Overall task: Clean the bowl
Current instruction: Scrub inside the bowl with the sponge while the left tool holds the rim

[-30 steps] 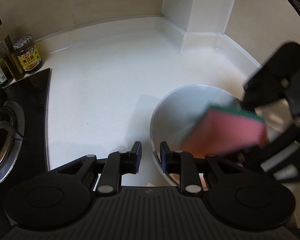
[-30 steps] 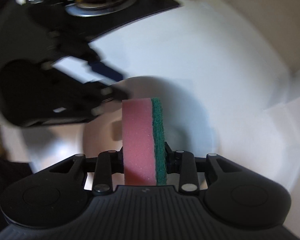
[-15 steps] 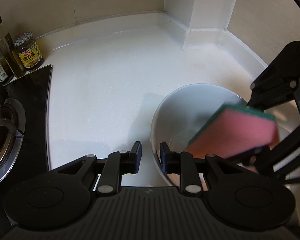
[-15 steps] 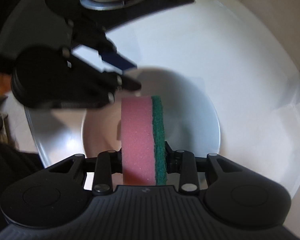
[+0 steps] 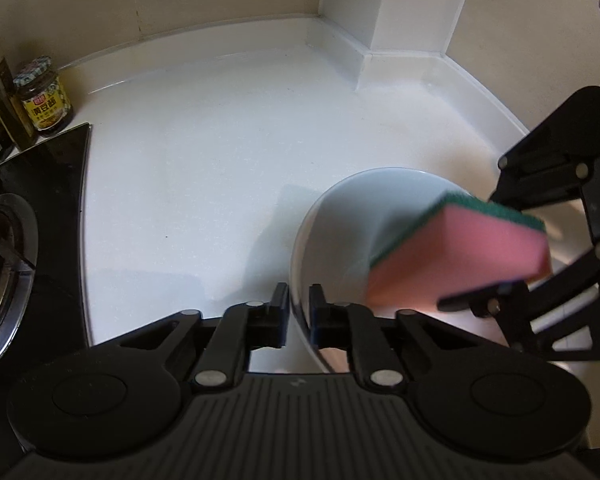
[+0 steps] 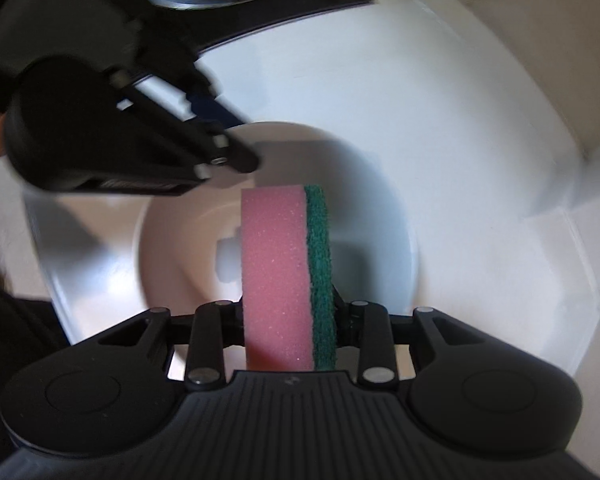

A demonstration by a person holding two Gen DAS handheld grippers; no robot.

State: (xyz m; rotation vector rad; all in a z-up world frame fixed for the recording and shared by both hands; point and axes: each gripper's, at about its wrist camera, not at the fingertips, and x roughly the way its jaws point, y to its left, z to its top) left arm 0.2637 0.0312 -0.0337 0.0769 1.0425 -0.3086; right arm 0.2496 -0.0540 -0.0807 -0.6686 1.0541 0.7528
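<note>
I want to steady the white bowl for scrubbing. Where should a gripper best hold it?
By the rim on the near side, as the left gripper does: one finger inside the wall, one outside. The bowl has a thin upright wall, and this leaves the inside free for the sponge in the right gripper.

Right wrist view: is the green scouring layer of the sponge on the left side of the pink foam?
No: the green scouring layer runs along the right side of the pink foam sponge clamped in the right gripper.
</note>
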